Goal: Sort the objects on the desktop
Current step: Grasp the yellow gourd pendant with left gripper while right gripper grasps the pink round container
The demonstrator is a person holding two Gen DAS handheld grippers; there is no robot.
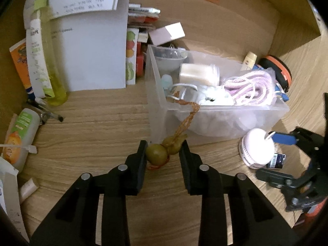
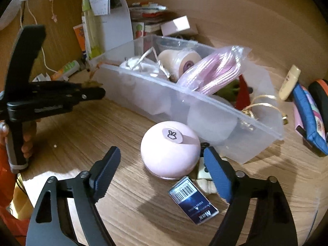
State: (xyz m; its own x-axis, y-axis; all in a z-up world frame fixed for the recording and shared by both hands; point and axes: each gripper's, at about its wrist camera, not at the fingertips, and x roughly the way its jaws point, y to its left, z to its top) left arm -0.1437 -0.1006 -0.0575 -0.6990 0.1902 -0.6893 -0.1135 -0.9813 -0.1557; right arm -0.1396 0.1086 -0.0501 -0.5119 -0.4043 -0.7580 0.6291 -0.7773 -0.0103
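An olive-green gourd charm [image 1: 156, 153] on a brown braided cord [image 1: 189, 116] lies on the wooden desk just in front of a clear plastic box [image 1: 225, 107]. The cord runs up over the box's rim. My left gripper [image 1: 164, 149] is shut on the charm, one pad on each lobe; it also shows as the left gripper [image 2: 92, 90] side-on. A round pink case [image 2: 170, 151] sits before the clear plastic box [image 2: 184, 92]. My right gripper [image 2: 164, 172] is open, its blue pads [image 2: 217, 174] either side of the case, the left pad clear of it.
A small blue barcoded box [image 2: 192, 201] lies beside the pink case. Pink cable [image 1: 252, 88] and a tape roll [image 1: 196, 74] fill the clear box. Bottles [image 1: 51, 61], tubes and papers [image 1: 92, 51] crowd the far left; a blue pouch [image 2: 307, 119] and an orange-black case [image 1: 280, 71] lie right.
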